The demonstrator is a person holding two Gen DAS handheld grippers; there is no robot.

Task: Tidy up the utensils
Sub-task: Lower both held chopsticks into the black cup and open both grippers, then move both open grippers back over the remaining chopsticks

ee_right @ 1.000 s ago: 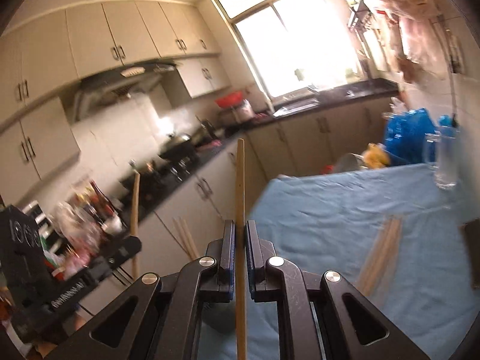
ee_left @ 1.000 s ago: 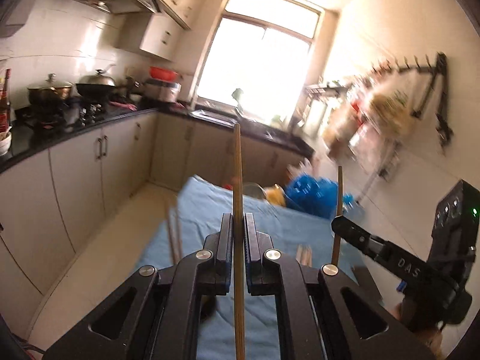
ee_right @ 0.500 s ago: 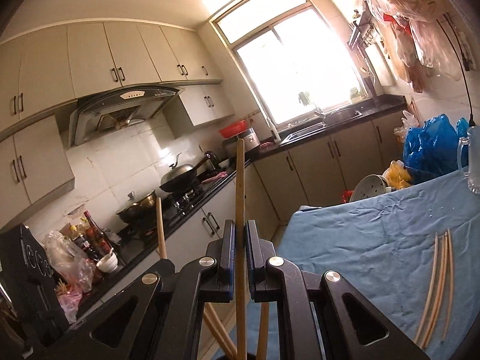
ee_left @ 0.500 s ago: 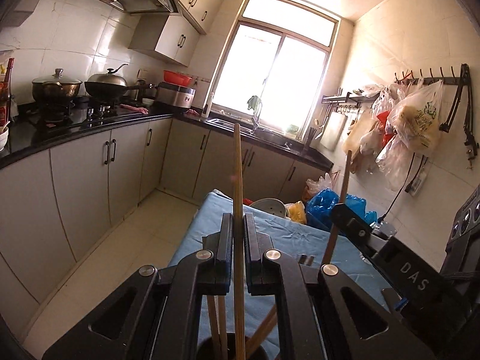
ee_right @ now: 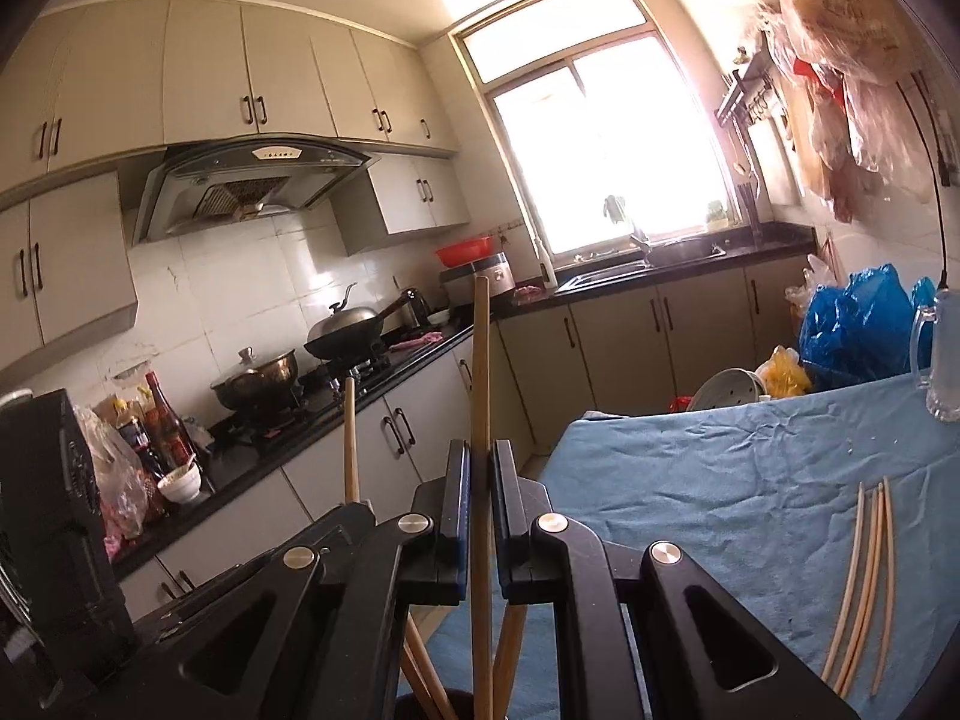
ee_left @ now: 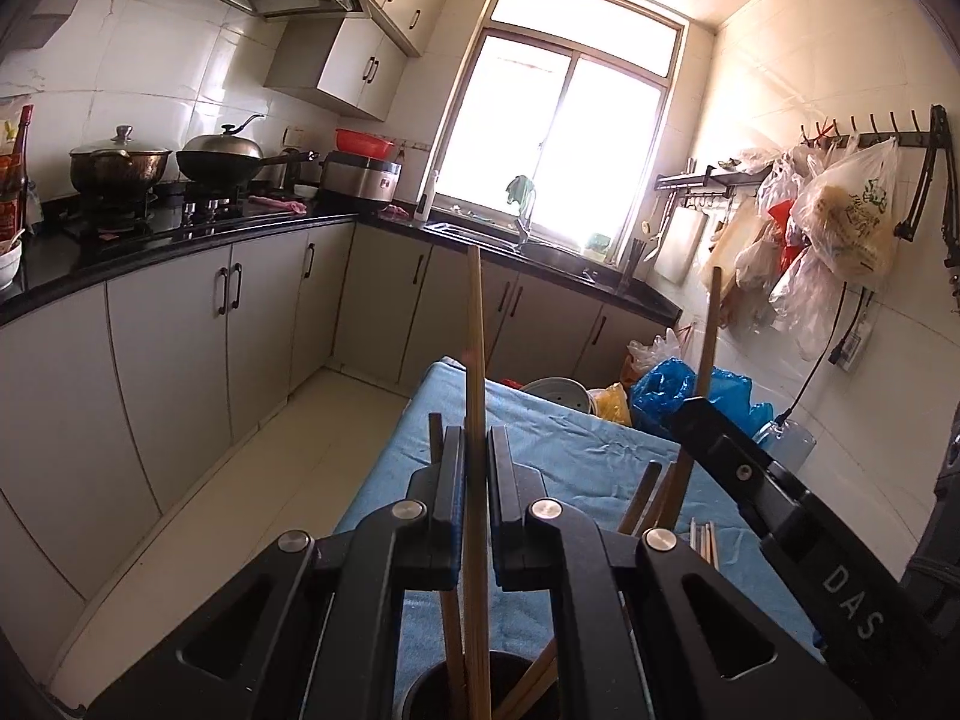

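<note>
My left gripper [ee_left: 475, 438] is shut on an upright wooden chopstick [ee_left: 475, 336] whose lower end goes into a dark round holder [ee_left: 420, 690] just below the fingers. Other chopsticks [ee_left: 645, 495] lean in that holder. My right gripper [ee_right: 478, 450] is shut on another upright chopstick [ee_right: 480, 360], also over the holder [ee_right: 414, 705]. Each gripper shows beside the other: the right gripper [ee_left: 690, 408] in the left wrist view, the left one [ee_right: 354, 507] in the right wrist view. Several pale chopsticks [ee_right: 864, 576] lie on the blue tablecloth [ee_right: 720, 468].
A glass mug [ee_right: 942, 354] stands at the table's far right. Blue and yellow bags [ee_left: 678, 390] and a grey bowl [ee_left: 555, 390] lie beyond the table's far end. A counter with pots [ee_left: 120, 162] runs along the left, with floor between it and the table.
Both grippers have tilted more upright and come down over the holder, each with its chopstick. The holder and the chopsticks in it have come into view under the fingers.
</note>
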